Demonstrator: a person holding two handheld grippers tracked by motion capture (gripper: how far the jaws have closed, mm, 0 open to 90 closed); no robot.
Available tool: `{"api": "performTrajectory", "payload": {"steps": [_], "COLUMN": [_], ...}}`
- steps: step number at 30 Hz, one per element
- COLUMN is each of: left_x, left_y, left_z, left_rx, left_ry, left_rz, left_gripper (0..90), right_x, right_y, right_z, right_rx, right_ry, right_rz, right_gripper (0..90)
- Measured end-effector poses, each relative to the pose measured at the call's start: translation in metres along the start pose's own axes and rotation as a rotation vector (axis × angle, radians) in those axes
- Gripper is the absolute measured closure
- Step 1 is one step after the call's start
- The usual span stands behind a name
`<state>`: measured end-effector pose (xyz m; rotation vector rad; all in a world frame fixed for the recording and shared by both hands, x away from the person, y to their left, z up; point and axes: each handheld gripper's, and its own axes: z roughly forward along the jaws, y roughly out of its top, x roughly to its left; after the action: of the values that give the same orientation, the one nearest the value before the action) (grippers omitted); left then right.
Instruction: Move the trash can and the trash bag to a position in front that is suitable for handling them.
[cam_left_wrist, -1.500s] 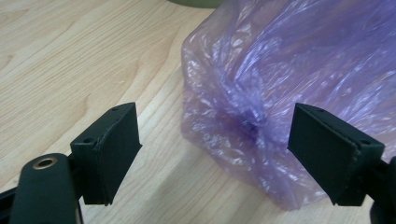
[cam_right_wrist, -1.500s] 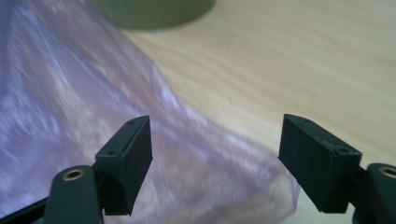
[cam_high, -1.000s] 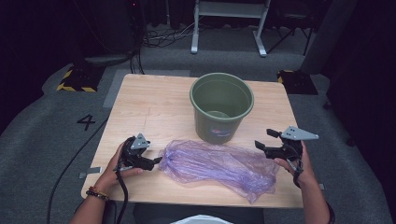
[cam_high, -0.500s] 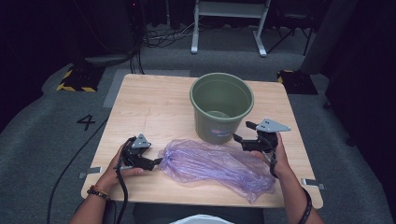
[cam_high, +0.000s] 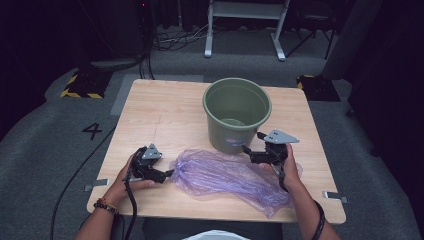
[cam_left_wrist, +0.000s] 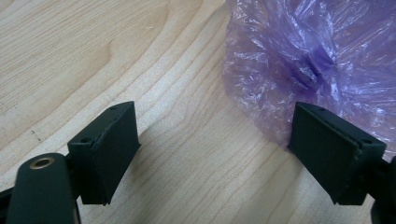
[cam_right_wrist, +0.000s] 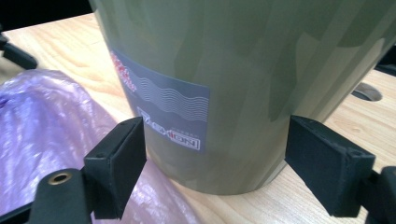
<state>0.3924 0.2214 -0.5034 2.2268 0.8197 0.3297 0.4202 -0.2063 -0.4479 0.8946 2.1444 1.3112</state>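
Tabletop (cam_high: 165, 115) of pale wood grain carries a round olive-green plastic bucket (cam_high: 237, 112) standing upright toward the twelve o'clock side, slightly right of centre. A crumpled translucent purple plastic bag (cam_high: 227, 176) lies flat at the six o'clock side of the bucket, stretching from the middle of the tabletop toward five o'clock, its far edge close to the bucket's base.

The left hand-held gripper (cam_high: 161, 174), at about eight o'clock on the tabletop, rests low over the wood with its jaws spread wide. In the left gripper view, one jaw sits just against the gathered, knotted end of the purple bag (cam_left_wrist: 317, 60), while the other stands over bare wood (cam_left_wrist: 140, 56); nothing is pinched between them. The person's left hand (cam_high: 131, 176) wraps its handle, and a black cable (cam_high: 131, 210) trails back toward six o'clock.

The right hand-held gripper (cam_high: 252, 152), at about four o'clock, points toward the bucket's lower wall, jaws also spread wide. In the right gripper view the bucket (cam_right_wrist: 261, 70) stands directly ahead between the two open jaws, which flank it without clearly touching it; a grey printed label (cam_right_wrist: 161, 107) with wavy lines and lettering faces the camera. The purple bag (cam_right_wrist: 51, 140) lies below the left jaw in that view.

A grey triangular plate (cam_high: 281, 137) tops the right gripper, and the right hand (cam_high: 290, 170) rests partly on the bag.
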Motion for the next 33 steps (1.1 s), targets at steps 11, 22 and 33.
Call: {"api": "performTrajectory", "payload": {"steps": [11,22,33], "left_x": [0.0,0.0,0.0], "left_y": [0.0,0.0,0.0], "left_z": [0.0,0.0,0.0], "left_rx": [-0.001,-0.001,-0.001], "left_ry": [-0.001,0.0,0.0], "left_rz": [0.003,0.006,0.006], "left_gripper": [15.8,15.9,15.9], "right_x": [0.0,-0.005,-0.015], "right_y": [0.0,0.008,0.016], "right_z": [0.015,0.03,0.041], "right_rx": [-0.008,0.013,0.045], "right_ry": [-0.081,-0.097,-0.111], "right_rz": [0.056,0.055,0.047], "right_gripper": [16.7,16.5,17.6]}}
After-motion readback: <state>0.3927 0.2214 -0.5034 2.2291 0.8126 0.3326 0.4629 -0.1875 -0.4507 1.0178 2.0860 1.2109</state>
